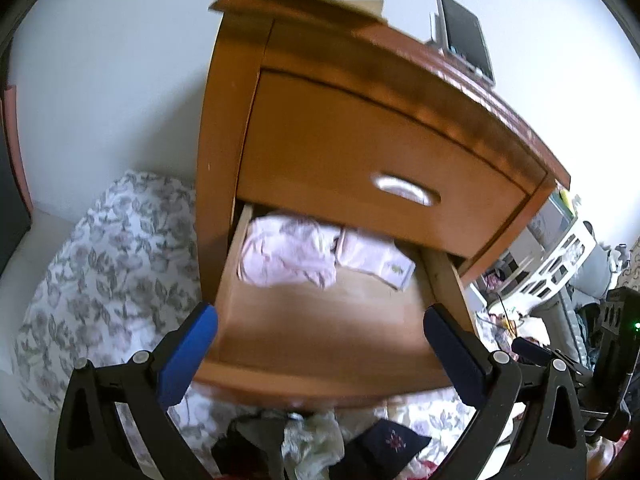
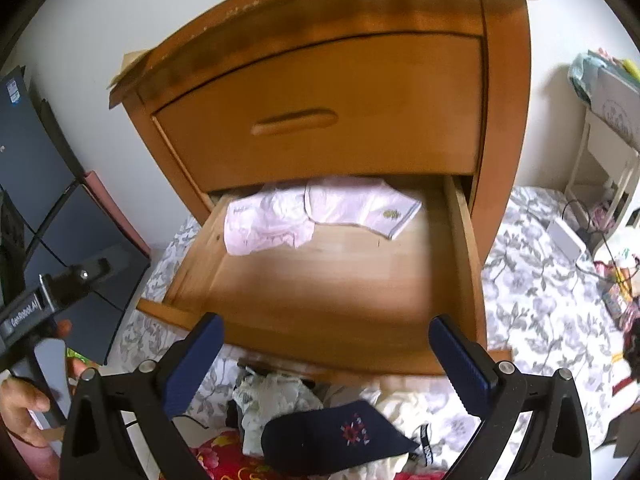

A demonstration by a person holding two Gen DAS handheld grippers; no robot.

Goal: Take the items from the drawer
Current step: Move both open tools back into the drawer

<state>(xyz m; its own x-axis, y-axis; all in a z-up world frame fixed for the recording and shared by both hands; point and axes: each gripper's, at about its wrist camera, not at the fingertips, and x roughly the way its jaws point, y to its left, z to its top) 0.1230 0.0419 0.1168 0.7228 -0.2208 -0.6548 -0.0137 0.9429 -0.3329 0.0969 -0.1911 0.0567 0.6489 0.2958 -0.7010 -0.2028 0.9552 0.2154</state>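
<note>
A wooden nightstand has its lower drawer point(image 1: 320, 332) point(image 2: 332, 280) pulled out. At the drawer's back lie a crumpled pale pink garment point(image 1: 284, 252) point(image 2: 264, 226) and a folded pink-white garment with a small crest point(image 1: 376, 260) point(image 2: 360, 204). The front half of the drawer floor is bare wood. My left gripper point(image 1: 320, 344) is open in front of the drawer, nothing between its blue pads. My right gripper point(image 2: 326, 356) is open too, also empty, just before the drawer's front edge. The left gripper's body point(image 2: 44, 304) and a hand point(image 2: 24, 408) show at the left of the right wrist view.
The upper drawer point(image 2: 320, 120) is shut. A pile of clothes lies below the drawer front: a dark navy embroidered piece point(image 2: 340, 436) point(image 1: 392, 444), a whitish crumpled cloth point(image 2: 276, 400) and red floral fabric point(image 2: 224, 456). Floral bedding point(image 1: 100, 280) point(image 2: 540, 288) surrounds the nightstand; a white shelf point(image 2: 604, 152) stands right.
</note>
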